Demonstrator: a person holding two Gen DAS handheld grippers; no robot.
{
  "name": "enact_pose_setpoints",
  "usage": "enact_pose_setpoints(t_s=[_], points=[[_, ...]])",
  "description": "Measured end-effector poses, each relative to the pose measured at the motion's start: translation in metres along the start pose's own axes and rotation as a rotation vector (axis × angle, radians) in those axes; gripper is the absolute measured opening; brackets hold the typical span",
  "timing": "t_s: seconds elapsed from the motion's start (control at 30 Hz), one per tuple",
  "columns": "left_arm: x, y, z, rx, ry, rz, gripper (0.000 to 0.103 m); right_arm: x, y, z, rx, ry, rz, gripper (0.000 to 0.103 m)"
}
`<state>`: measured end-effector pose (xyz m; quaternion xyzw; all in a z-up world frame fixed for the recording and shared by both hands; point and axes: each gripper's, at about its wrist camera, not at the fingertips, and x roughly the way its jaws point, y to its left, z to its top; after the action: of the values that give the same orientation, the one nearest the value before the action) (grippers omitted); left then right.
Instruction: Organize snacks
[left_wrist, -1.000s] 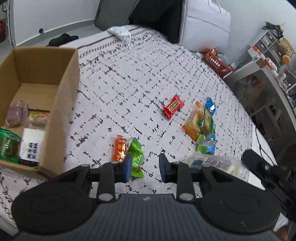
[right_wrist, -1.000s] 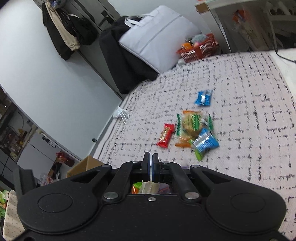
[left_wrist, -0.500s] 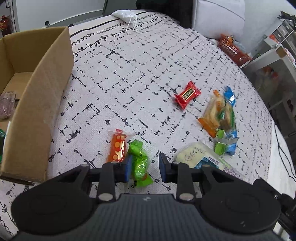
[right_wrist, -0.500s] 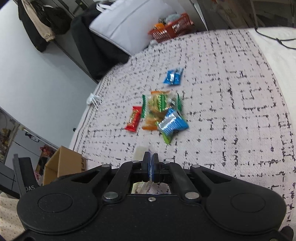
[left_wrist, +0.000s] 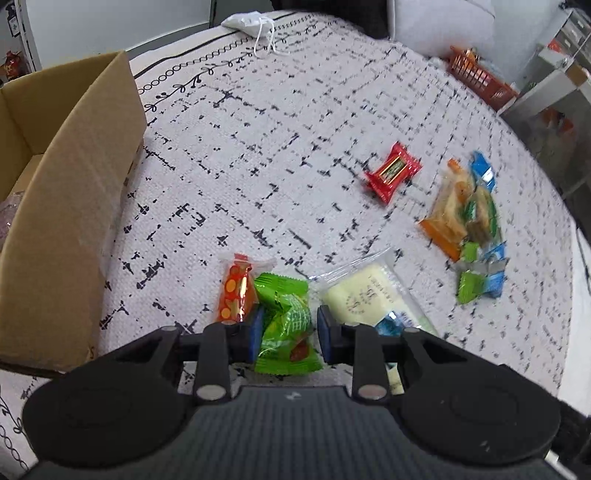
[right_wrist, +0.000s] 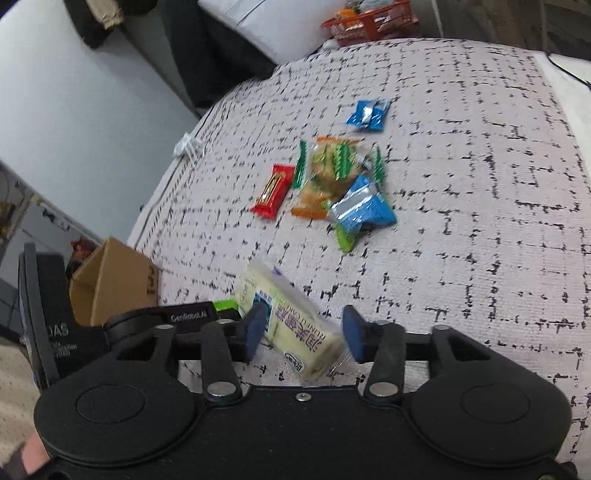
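The left gripper (left_wrist: 284, 330) points steeply down at the patterned bedspread (left_wrist: 280, 147), its jaws set at a narrow gap either side of a green snack packet (left_wrist: 286, 325); the blue pads stand just beside the wrapper, and whether they press on it cannot be told. An orange packet (left_wrist: 236, 288) lies touching the green one on its left side. A cardboard box (left_wrist: 70, 221) stands at the left edge of the bedspread, near these two packets. The right gripper (right_wrist: 301, 334) has its jaws opening, and a pale cake packet (right_wrist: 295, 325) in clear wrap sits between them, tilted; the pads do not appear to press on it. In the left wrist view that same cake packet (left_wrist: 365, 291) lies just right of the green packet. Further out on the bedspread, a red bar (right_wrist: 273, 190) lies apart, beside a loose heap of packets (right_wrist: 336, 177) in orange, green and blue wrappers. One blue packet (right_wrist: 367, 112) lies alone beyond the heap. An orange basket (right_wrist: 369, 22) stands past the far edge of the bed. A white pouch with strings (left_wrist: 247, 20) rests at the far corner.
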<state>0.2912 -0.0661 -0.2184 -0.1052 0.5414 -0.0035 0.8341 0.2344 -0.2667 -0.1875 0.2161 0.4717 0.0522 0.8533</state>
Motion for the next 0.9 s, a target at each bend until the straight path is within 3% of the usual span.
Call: enact_pose_setpoints(t_s=[0.07,0.23,0.53,0.9], points=[[0.006,0.003,0.000,-0.006,0.031,-0.018,0.028,0.007,0.004,-0.002,-0.024,0.018,-0.024,0.069],[0.003,0.011,0.001,-0.040,0.028,-0.044,0.028,0.018,0.013,-0.004,-0.084,0.003,-0.084,0.080],[-0.021,0.025,0.005,-0.072,-0.003,-0.117,0.028,0.021,0.028,-0.001,-0.145,-0.090,-0.054,0.084],[-0.052,0.042,0.007,-0.088,-0.048,-0.145,0.028,0.049,0.040,-0.017,-0.225,0.063,-0.098,0.084]])
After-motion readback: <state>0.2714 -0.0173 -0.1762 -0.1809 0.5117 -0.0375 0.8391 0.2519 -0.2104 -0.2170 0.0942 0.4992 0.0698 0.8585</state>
